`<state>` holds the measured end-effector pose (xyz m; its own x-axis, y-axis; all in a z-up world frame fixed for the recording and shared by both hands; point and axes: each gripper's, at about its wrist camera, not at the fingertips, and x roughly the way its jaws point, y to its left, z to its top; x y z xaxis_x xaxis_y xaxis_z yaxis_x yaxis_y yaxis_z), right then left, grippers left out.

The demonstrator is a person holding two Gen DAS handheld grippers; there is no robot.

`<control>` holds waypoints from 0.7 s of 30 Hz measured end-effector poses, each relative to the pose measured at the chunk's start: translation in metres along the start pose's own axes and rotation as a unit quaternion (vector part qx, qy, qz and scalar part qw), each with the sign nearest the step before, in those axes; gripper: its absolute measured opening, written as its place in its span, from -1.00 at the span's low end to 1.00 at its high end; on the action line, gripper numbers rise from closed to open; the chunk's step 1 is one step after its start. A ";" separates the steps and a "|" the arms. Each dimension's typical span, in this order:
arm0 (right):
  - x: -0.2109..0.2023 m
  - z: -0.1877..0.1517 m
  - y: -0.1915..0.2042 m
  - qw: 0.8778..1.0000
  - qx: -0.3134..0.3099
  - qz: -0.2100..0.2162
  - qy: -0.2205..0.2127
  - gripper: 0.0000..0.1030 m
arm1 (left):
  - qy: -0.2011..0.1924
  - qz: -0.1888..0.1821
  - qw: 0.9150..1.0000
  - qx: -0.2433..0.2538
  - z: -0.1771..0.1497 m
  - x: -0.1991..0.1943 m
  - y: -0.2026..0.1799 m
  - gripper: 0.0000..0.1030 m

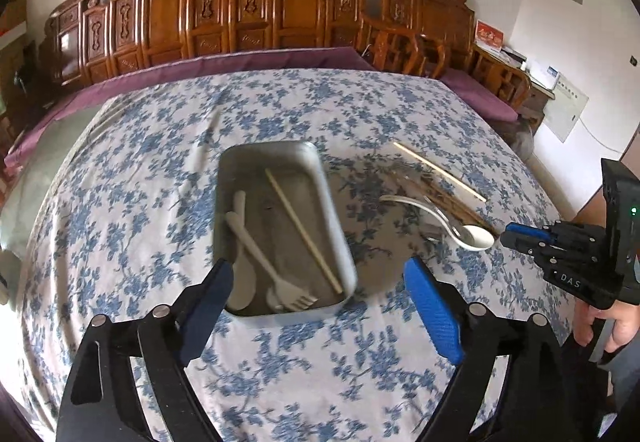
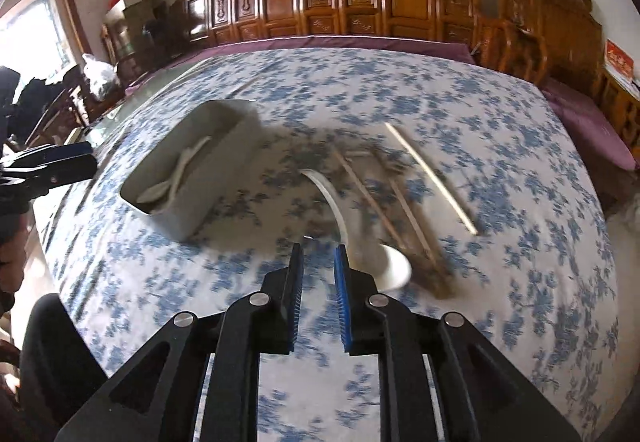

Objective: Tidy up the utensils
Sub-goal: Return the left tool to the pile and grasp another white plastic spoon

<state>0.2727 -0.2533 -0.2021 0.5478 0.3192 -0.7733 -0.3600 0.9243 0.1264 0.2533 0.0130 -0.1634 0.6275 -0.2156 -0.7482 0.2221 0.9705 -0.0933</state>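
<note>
Partly, the right wrist view is smeared by motion blur: the chopsticks and whatever dark things lie under them cannot be told apart there. The bowl of the spoon is half hidden behind the right gripper. In the left wrist view the tray's near rim is cut by the left gripper.

The counter wears a white cloth with blue flowers; beyond it run a purple cushion and carved wooden screens against a pale wall.

The tray holds a white fork, a white spoon-like piece and one pale chopstick. Right of it, on the cloth, lie the spoon, a loose pale chopstick and darker sticks.

The left gripper hangs low over the tray's near end, jaws spread wide and bare. The right gripper is low just beside the spoon's bowl, jaws narrowly parted, grasping nothing.
</note>
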 end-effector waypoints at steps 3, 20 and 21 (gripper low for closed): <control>0.002 -0.006 -0.016 1.000 0.004 -0.012 -0.005 -0.64 | 0.004 -0.008 1.000 0.001 0.000 0.007 -0.013 0.63; 0.047 -0.003 -0.077 0.999 0.032 -0.022 -0.003 -0.64 | 0.033 -0.038 0.999 0.012 0.012 0.067 -0.078 0.63; 0.048 -0.003 -0.077 0.999 0.031 -0.023 -0.002 -0.64 | 0.034 -0.039 0.999 0.012 0.012 0.071 -0.079 0.63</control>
<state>0.3239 -0.3098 -0.2509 0.5668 0.2761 -0.7762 -0.2868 0.9494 0.1283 0.2892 -0.0805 -0.2008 0.5553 -0.2823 -0.7822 0.2871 0.9479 -0.1383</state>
